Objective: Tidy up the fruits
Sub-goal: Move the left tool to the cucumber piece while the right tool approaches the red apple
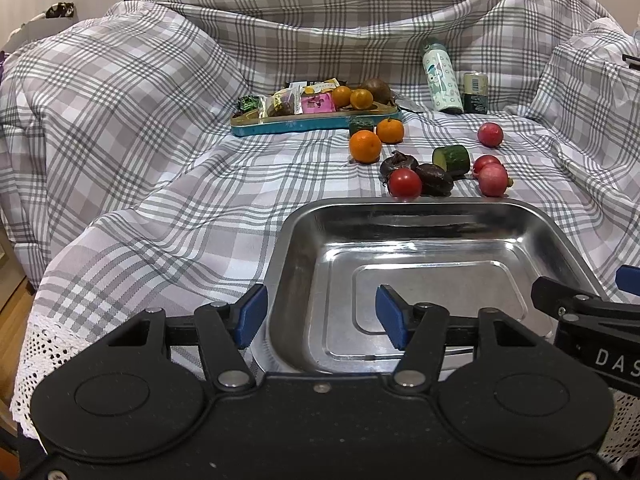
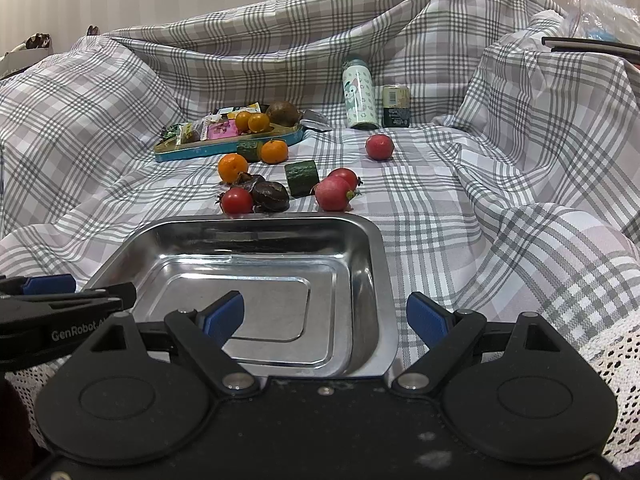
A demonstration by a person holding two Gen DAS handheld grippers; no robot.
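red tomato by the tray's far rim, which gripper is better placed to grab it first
Probably left. In its view the red tomato sits nearly straight beyond the open left gripper, across the steel tray. From the open right gripper it lies off to the left.

A home room is showing here: a plaid cloth [image 1: 160,184] with a lace hem is covering the bench and draping over bulky shapes behind it. Beyond the steel tray [image 1: 400,216], a snack tin [image 1: 296,124], a cartoon-printed bottle [image 1: 440,76] and loose fruit are lying on that cloth; wooden flooring [image 1: 12,320] is showing left of it.
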